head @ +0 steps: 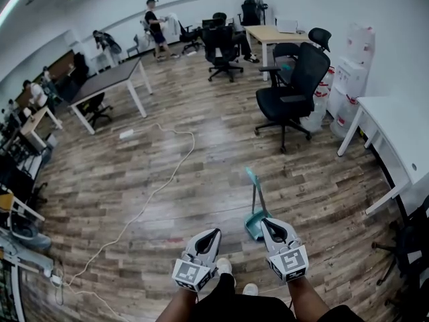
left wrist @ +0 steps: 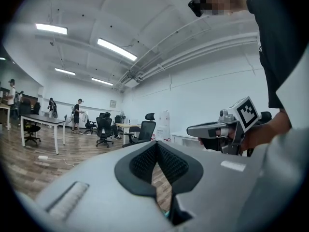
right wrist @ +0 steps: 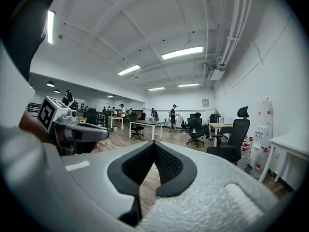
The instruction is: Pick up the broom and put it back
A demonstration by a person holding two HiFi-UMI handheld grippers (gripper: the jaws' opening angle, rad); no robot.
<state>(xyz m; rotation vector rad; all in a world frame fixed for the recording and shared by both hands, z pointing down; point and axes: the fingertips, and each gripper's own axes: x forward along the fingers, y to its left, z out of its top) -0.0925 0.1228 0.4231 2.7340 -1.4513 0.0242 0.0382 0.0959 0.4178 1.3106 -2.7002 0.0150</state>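
Note:
A teal broom with its dustpan (head: 254, 210) stands upright on the wooden floor just ahead of me, handle up and pan on the floor. My right gripper (head: 267, 224) is held level with its tips right by the pan, its jaws shut and nothing between them. My left gripper (head: 214, 234) hovers a little to the left of the broom, also shut and holding nothing. In the left gripper view the left gripper's (left wrist: 155, 144) pads meet at the tips, and the right gripper (left wrist: 194, 129) shows beside it. The right gripper view has the right gripper's (right wrist: 154, 144) pads together.
A black office chair (head: 295, 89) stands beyond the broom. A white desk (head: 395, 139) runs along the right wall, with boxed water bottles (head: 352, 66) behind it. A white cable (head: 154, 186) snakes over the floor at left. Further desks, chairs and people are at the back.

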